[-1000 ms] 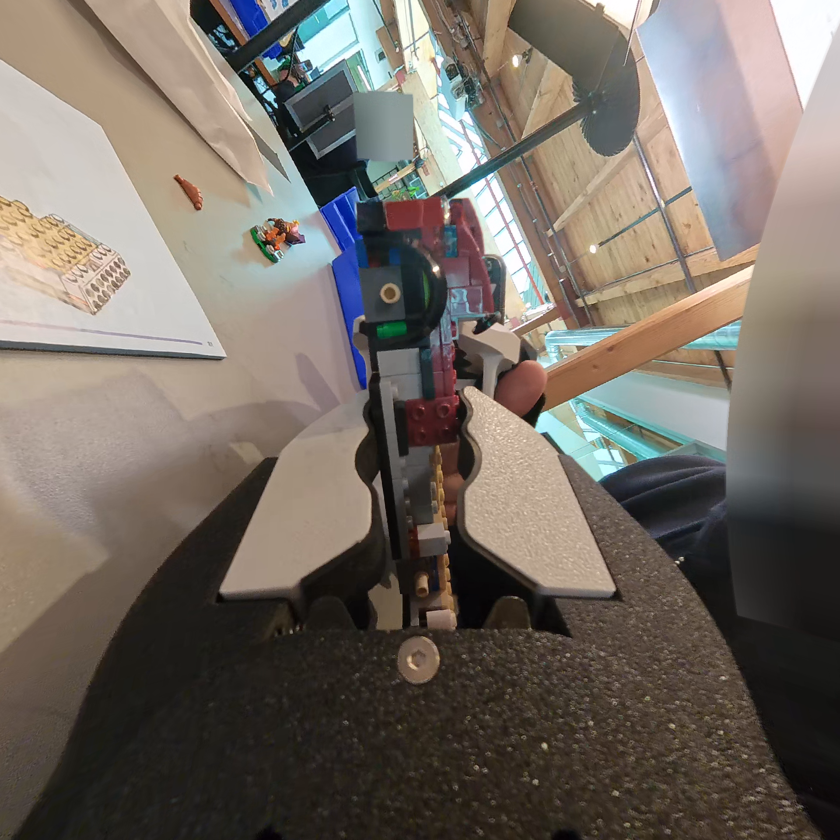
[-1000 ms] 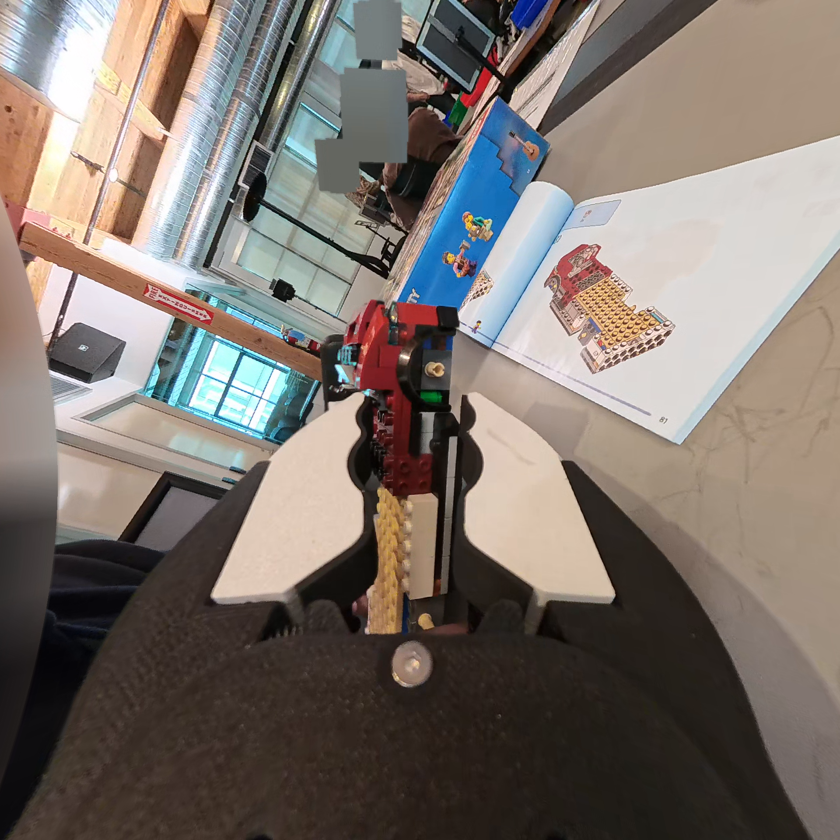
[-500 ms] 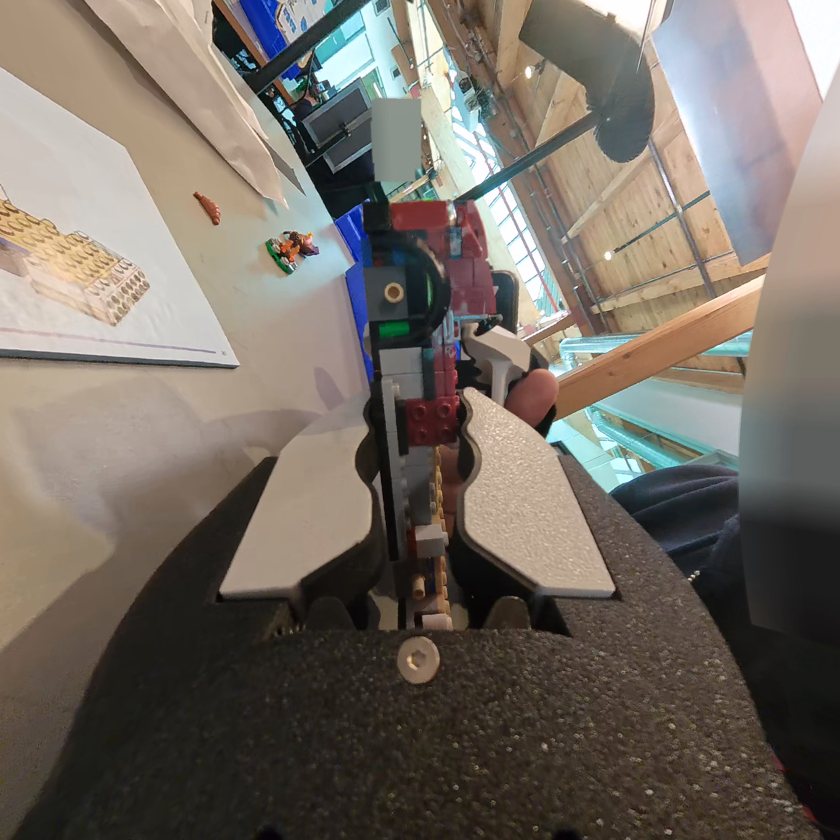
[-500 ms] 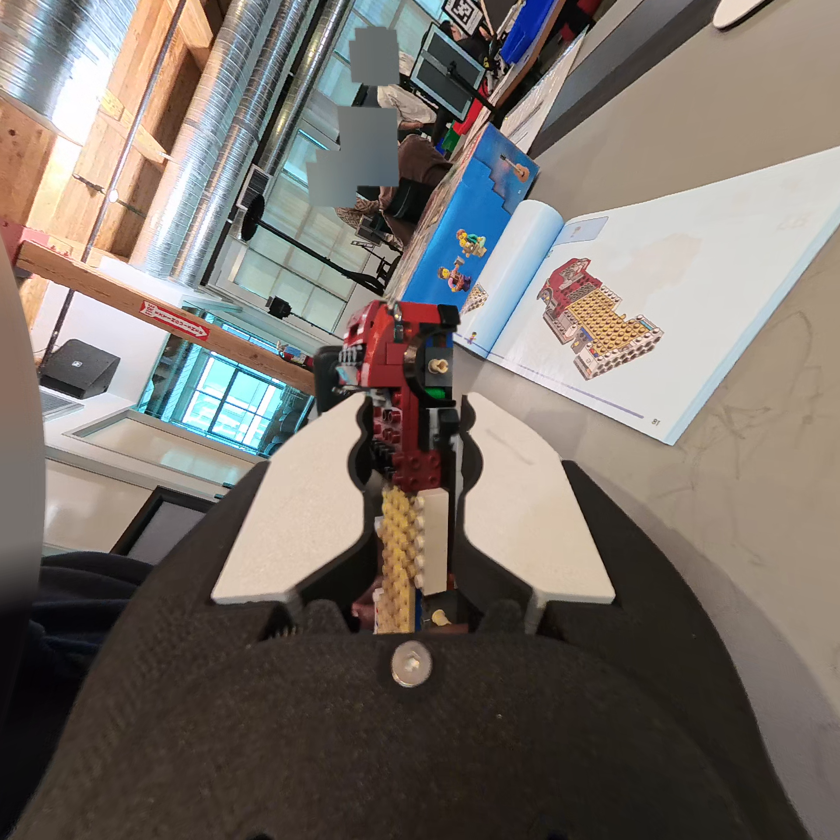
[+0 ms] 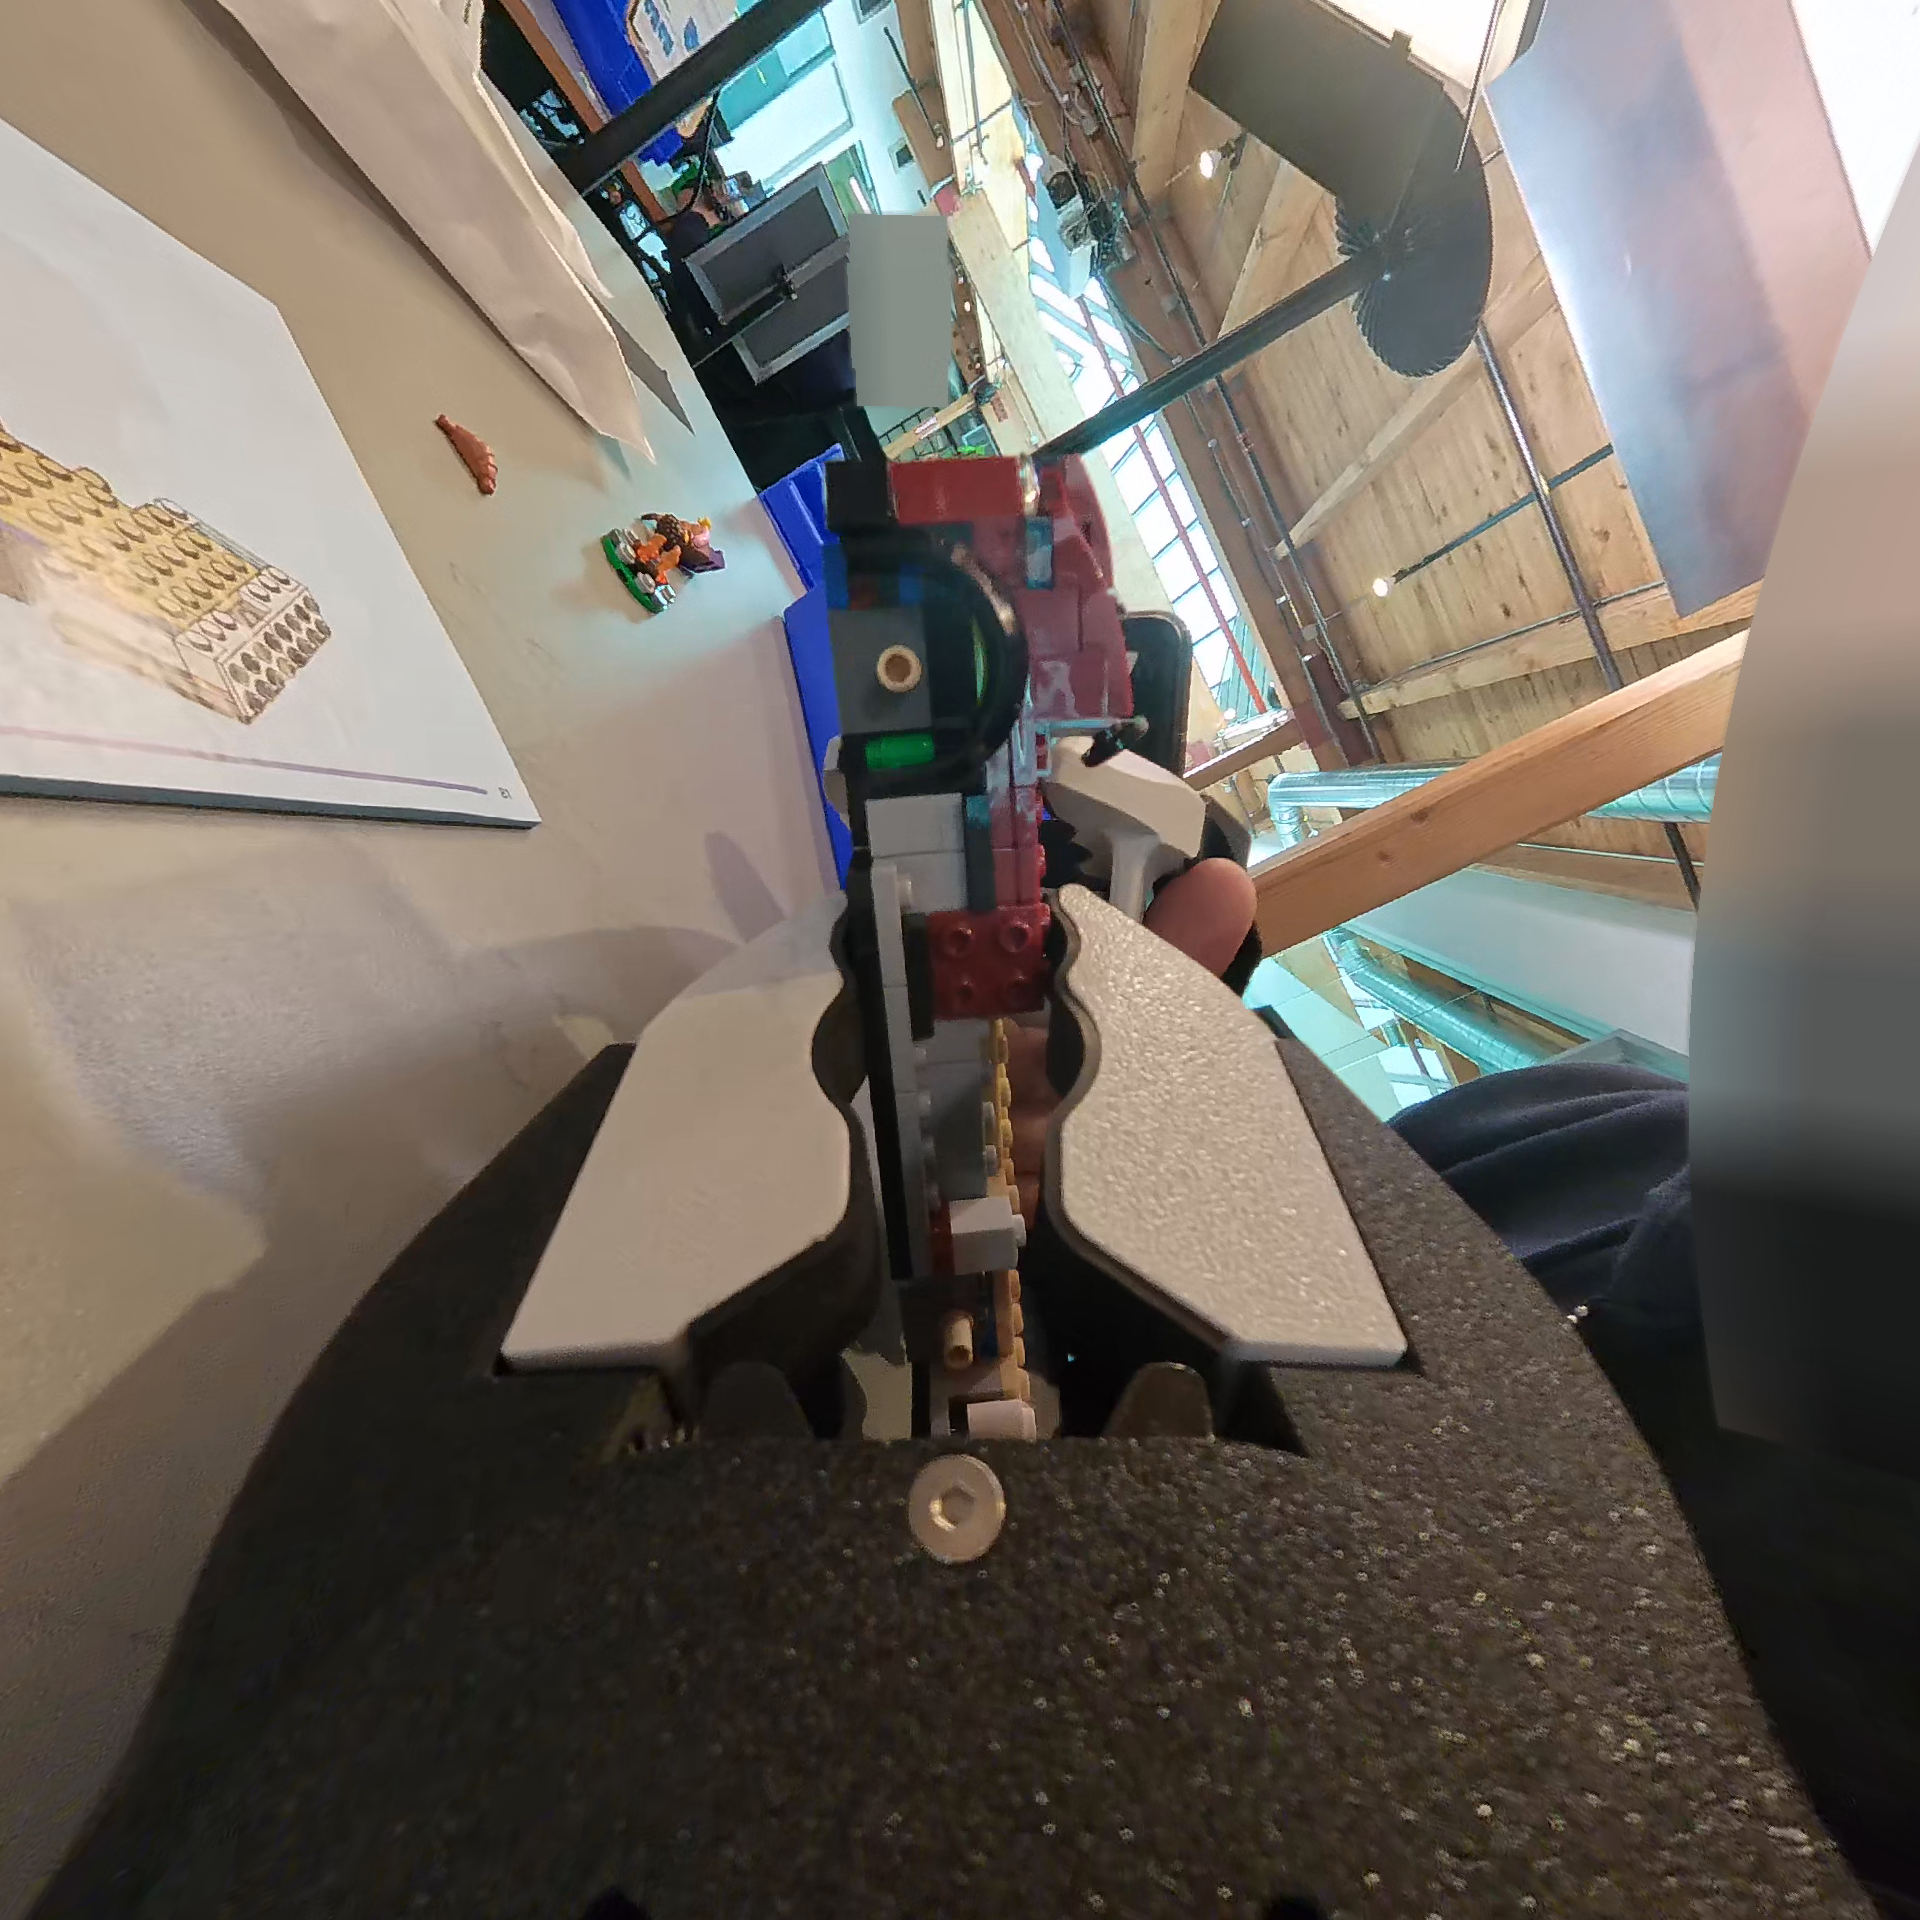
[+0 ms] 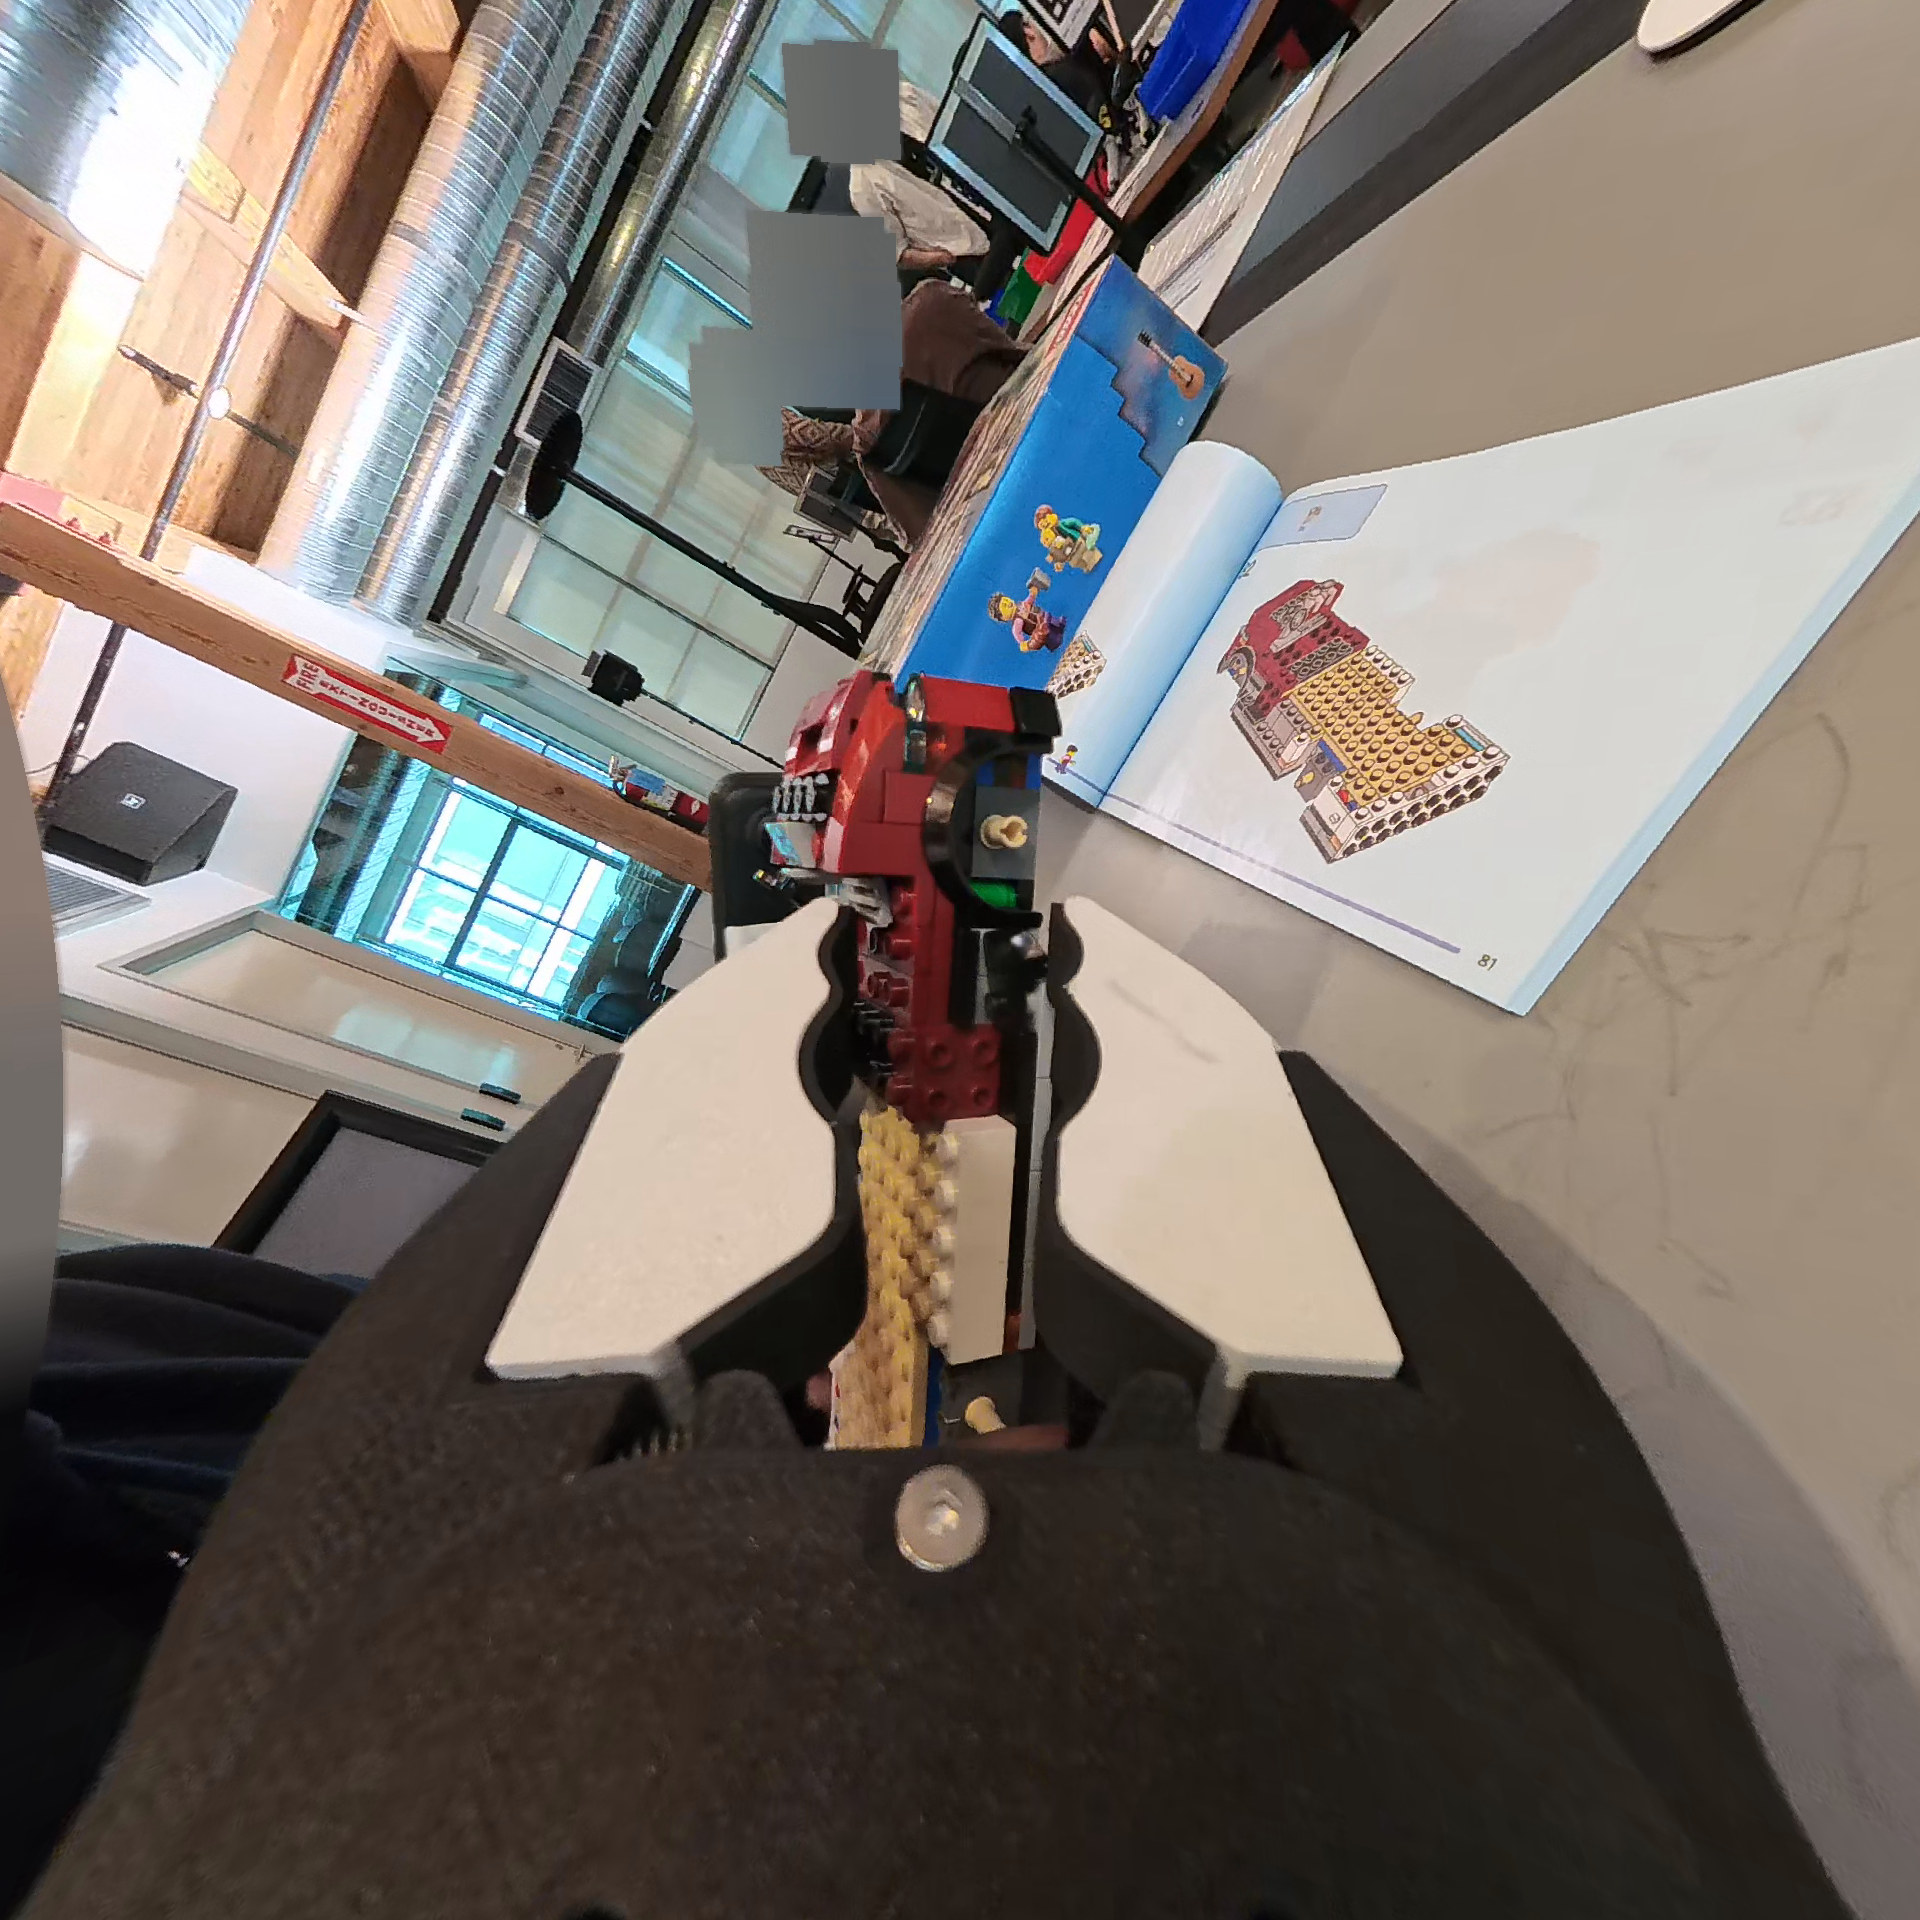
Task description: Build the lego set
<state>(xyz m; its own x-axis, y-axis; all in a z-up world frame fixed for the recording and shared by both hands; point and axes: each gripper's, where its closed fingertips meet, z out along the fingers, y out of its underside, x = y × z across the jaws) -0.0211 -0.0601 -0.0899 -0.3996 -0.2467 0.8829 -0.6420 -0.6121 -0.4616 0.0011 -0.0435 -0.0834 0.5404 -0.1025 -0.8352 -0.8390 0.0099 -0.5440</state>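
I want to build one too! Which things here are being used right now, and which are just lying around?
In use:
- brick model, clamped by the left gripper and the right gripper
- open instruction booklet

Lying about:
- blue box
- tiny brick figure
- small brown piece
- paper sheet

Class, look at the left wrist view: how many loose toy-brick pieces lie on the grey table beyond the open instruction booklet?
2: a small brown piece near the white paper sheet, and a small figure on a green base by the blue box. Others may be hidden.
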